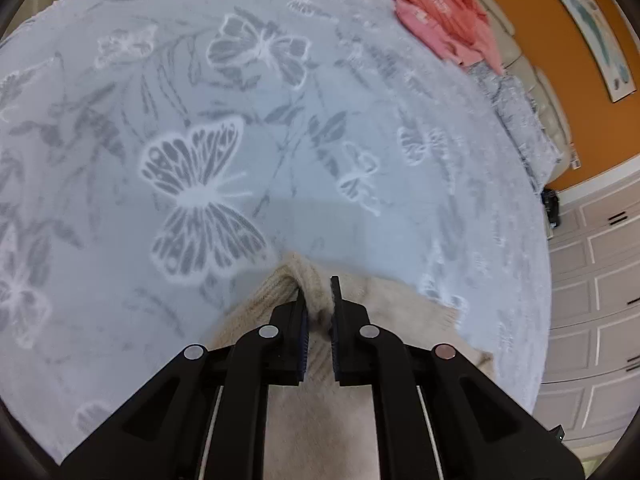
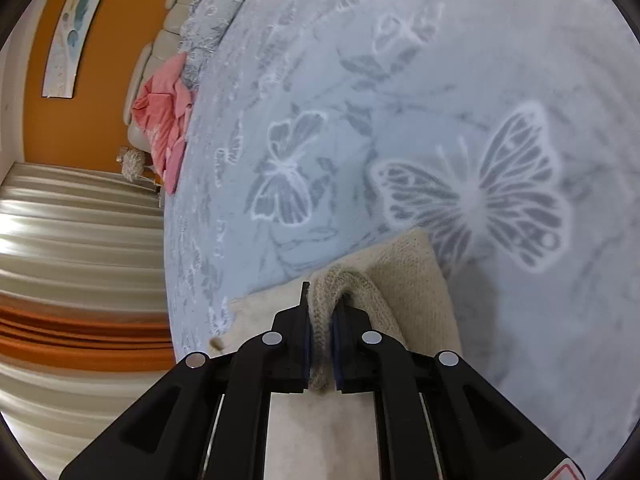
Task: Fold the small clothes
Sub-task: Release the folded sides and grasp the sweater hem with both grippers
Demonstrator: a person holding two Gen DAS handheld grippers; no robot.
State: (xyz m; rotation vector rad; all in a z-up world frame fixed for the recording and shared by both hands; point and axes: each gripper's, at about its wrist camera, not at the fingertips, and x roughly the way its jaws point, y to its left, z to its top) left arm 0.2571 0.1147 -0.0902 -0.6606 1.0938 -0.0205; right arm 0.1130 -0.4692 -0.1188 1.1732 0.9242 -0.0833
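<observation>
While both grippers pitch steeply down toward the bed, each is nearly closed on a bunched ribbed edge of the cream knit garment: left gripper (image 1: 319, 304) and right gripper (image 2: 320, 312) pinch separate folds of the cream knit garment (image 2: 404, 276), whose body drapes below and behind the fingers, so neither hand is nearer. Its long axis probably runs between the two grips, though the fabric hides this. Beyond lies the butterfly-print blanket (image 1: 280, 100); farthest, a pink garment (image 1: 444, 20) near the headboard.
</observation>
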